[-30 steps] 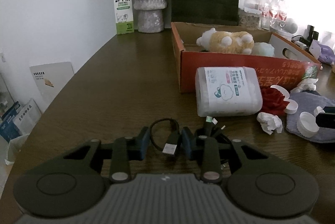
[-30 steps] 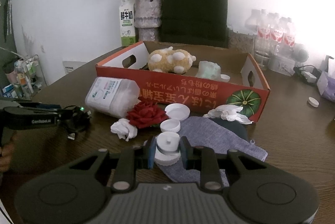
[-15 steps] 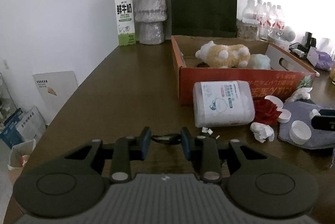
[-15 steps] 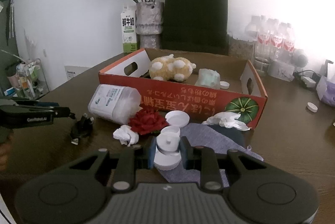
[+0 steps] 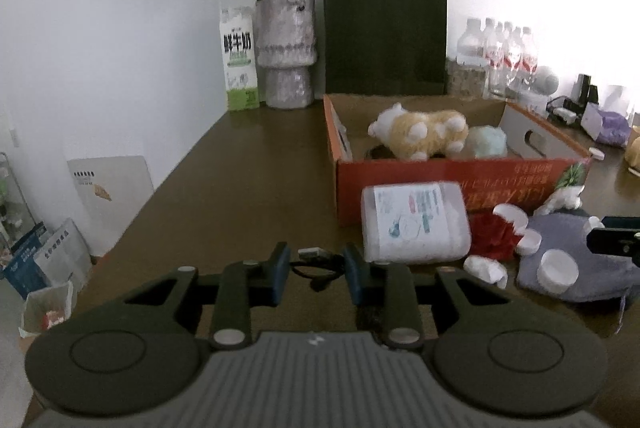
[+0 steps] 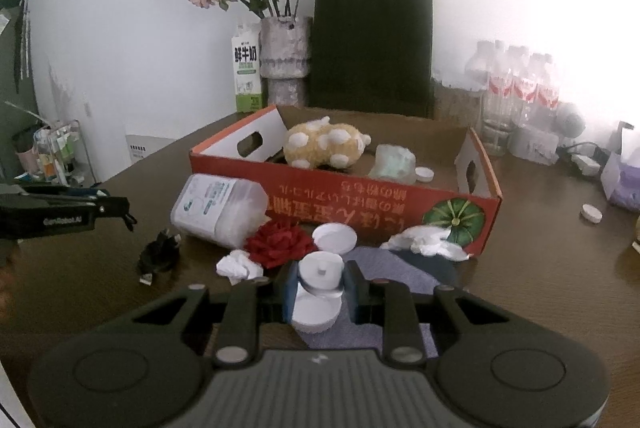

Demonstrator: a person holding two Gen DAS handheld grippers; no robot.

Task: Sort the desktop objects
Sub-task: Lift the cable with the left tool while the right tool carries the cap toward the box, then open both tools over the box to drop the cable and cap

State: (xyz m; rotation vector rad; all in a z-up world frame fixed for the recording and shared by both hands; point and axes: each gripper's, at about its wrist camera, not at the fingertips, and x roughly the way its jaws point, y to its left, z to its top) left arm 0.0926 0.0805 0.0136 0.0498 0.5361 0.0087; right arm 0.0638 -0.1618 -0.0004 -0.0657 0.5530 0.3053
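Observation:
My left gripper (image 5: 314,274) is open above the brown table, with a coiled black USB cable (image 5: 316,262) lying on the table below and between its fingers; the cable also shows in the right wrist view (image 6: 158,254). My right gripper (image 6: 319,288) is shut on a white bottle cap (image 6: 321,270), held above a second white cap (image 6: 316,312) on a grey cloth (image 6: 384,268). An orange cardboard box (image 6: 400,204) holds a yellow plush toy (image 6: 324,144), a pale green toy (image 6: 394,160) and a white cap (image 6: 424,173).
A clear wipes pack (image 6: 218,206), a red fabric rose (image 6: 280,242), crumpled tissues (image 6: 238,266) and another white cap (image 6: 334,236) lie before the box. A vase (image 5: 286,52), milk carton (image 5: 239,58), black paper bag (image 5: 384,28) and water bottles (image 6: 516,88) stand at the back.
My left gripper has risen and pulled back from the USB cable, which stays on the table. My right gripper has lifted the white cap off the cloth.

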